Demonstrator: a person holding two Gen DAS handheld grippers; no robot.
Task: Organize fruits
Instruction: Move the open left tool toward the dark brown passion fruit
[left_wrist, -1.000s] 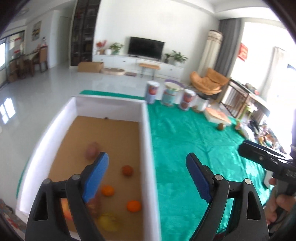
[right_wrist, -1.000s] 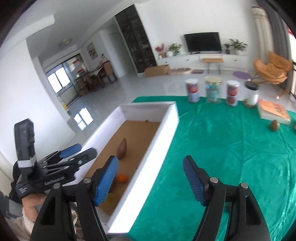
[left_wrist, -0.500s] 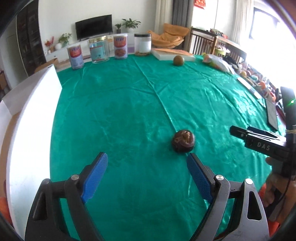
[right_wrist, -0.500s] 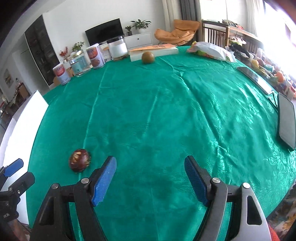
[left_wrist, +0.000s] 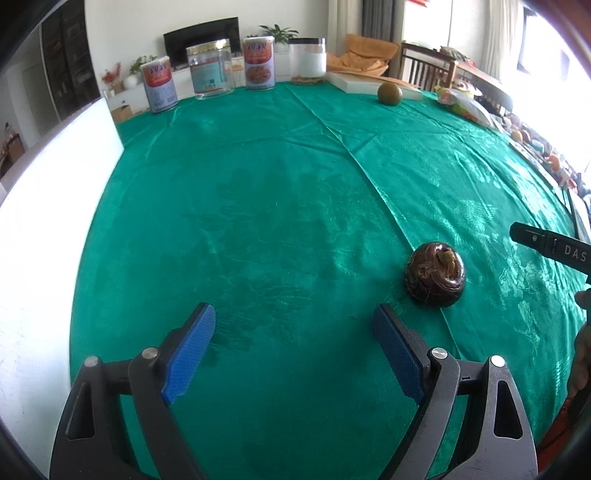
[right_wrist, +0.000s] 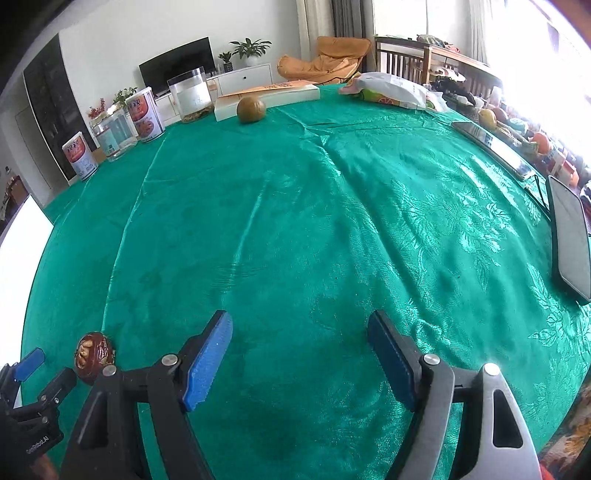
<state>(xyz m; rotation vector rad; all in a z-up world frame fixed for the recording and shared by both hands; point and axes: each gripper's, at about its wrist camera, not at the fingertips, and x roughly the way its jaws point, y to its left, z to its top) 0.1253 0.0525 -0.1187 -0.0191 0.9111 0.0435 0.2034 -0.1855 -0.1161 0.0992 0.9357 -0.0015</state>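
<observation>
A dark brown-purple round fruit (left_wrist: 436, 275) lies on the green tablecloth, just ahead and to the right of my left gripper (left_wrist: 295, 332), which is open and empty. The same fruit (right_wrist: 94, 356) shows at the far left of the right wrist view, beside the left gripper's blue tip (right_wrist: 29, 363). My right gripper (right_wrist: 299, 339) is open and empty over bare cloth. A round yellow-brown fruit (left_wrist: 389, 93) sits far back by a flat white box (right_wrist: 266, 98); it also shows in the right wrist view (right_wrist: 251, 109).
The white wall of the fruit box (left_wrist: 44, 236) runs along the left. Several jars and cans (left_wrist: 258, 62) stand at the table's far edge. A snack bag (right_wrist: 391, 92), a phone (right_wrist: 491, 147) and a dark tablet (right_wrist: 570, 240) lie on the right.
Both grippers swung right, away from the box with fruits, to the open tablecloth. The left gripper has then come closer to the dark fruit. Both stay open.
</observation>
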